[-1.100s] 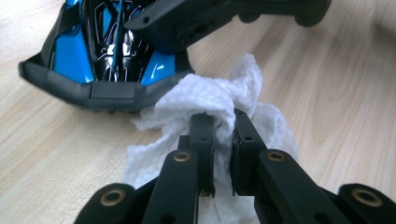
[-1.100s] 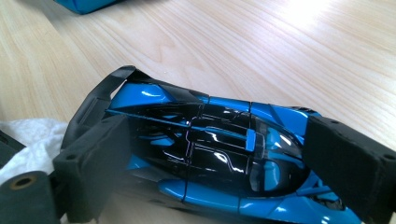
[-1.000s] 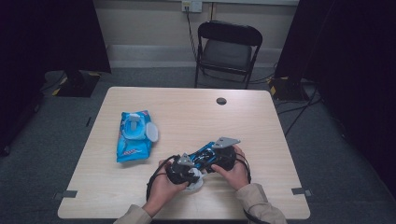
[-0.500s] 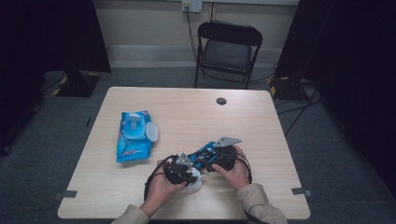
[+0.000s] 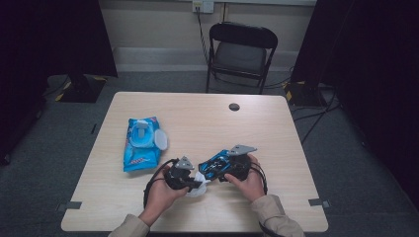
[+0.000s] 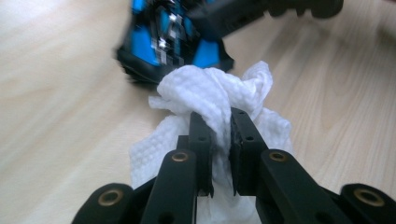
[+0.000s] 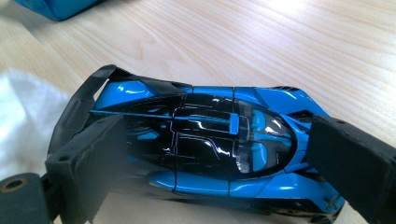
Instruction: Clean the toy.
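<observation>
A blue and black toy car [image 7: 261, 121] is clamped lengthwise between the jaws of my right gripper [image 7: 219, 140], just above the table; in the high view the car [image 5: 211, 164] points left from that gripper [image 5: 220, 169]. My left gripper [image 6: 219, 122] is shut on a crumpled white wipe [image 6: 210, 91], held against the tail end of the car [image 6: 173, 37]. From above, the left gripper [image 5: 196, 183] and its wipe [image 5: 198, 191] sit just left of and below the car. A blurred white patch of the wipe [image 7: 23, 107] lies at the left of the right gripper view.
A blue wet-wipes pack [image 5: 141, 143] with its round lid flipped open lies on the left of the wooden table [image 5: 276, 128]. A small black disc [image 5: 233, 106] sits near the far edge. A black folding chair [image 5: 242, 49] stands behind the table.
My left gripper with the wipe has shifted slightly to the left and a little up along the car's end. The right gripper and the car have stayed put.
</observation>
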